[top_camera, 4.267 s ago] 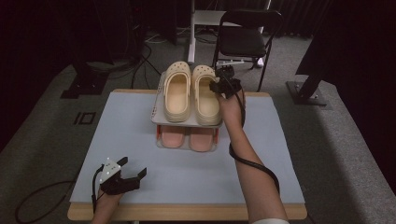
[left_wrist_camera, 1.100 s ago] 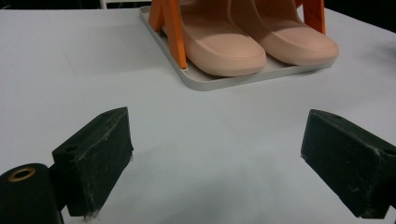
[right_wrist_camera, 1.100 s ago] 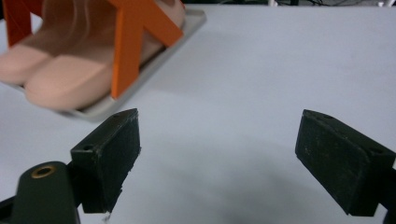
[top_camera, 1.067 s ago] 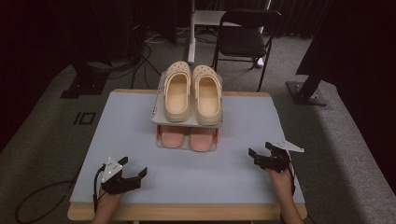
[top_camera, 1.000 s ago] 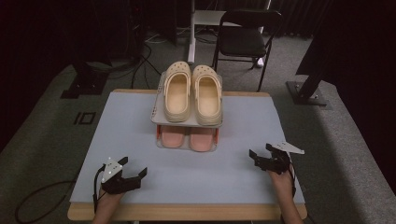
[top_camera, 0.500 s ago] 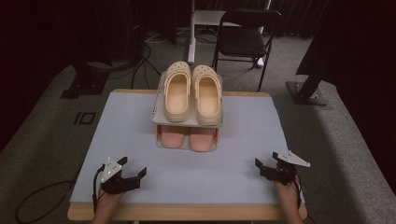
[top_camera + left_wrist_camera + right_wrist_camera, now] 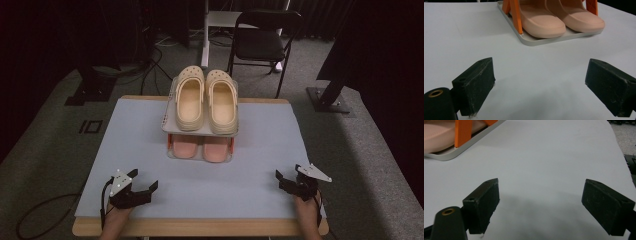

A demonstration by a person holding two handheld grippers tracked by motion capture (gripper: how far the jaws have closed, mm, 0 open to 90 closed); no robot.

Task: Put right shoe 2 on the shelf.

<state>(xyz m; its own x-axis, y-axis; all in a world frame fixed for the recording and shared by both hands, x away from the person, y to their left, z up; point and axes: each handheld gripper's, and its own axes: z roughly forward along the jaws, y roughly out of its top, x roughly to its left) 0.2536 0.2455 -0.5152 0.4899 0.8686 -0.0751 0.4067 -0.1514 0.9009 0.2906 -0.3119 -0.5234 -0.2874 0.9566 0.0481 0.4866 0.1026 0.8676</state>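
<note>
Your left gripper (image 7: 134, 187) rests at the lower left of the high view, near the table's front edge. Jaws wide apart, nothing between them; in the left gripper view there is bare table surface between the two black pads (image 7: 475, 85).

Your right gripper (image 7: 295, 182) sits at the lower right of the high view, close to the front right corner of the table (image 7: 260, 165). Jaws spread wide there too, empty; the right gripper view shows blank tabletop between them.

The work sits at the centre of the high view, toward the far edge: a two-level shoe rack (image 7: 168, 125). The cream clogs (image 7: 206, 100) lie side by side on the top shelf, toes pointing away from you. The pink pair (image 7: 201, 147) lies on the bottom tray, partly hidden under the upper shelf. In the left gripper view the pink toes (image 7: 564, 21) sit at the top, inside the tray's pale rim, with orange uprights (image 7: 515, 15) beside them.

Judgement: both pairs look seated and squared, and both of your grippers are well apart from the rack. This reads as the closing rest position, placing done.

Next move, if any: nothing to grasp. If a clog needs straightening, reach forward with the nearer gripper and come in low to clear the upper shelf edge.
</note>
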